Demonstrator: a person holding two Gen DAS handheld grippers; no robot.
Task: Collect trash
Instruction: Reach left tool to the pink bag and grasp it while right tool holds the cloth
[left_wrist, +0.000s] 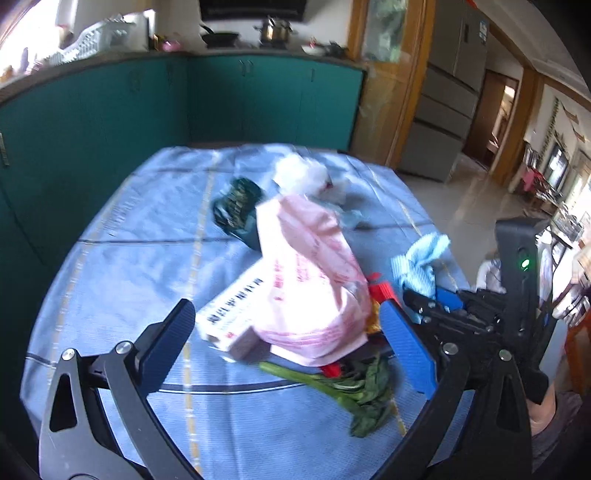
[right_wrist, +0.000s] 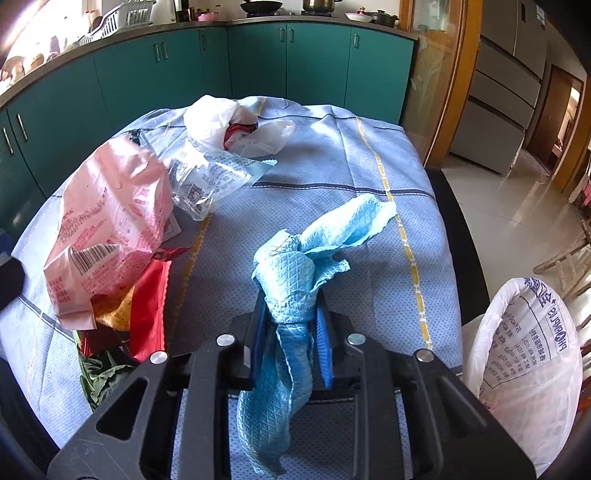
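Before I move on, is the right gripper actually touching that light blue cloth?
Touching: in the right wrist view, the right gripper is shut on the light blue cloth.

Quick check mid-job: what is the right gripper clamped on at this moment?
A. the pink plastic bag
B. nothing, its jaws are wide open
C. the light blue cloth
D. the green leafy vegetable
C: in the right wrist view the right gripper has its jaws pinched on the bunched light blue cloth.
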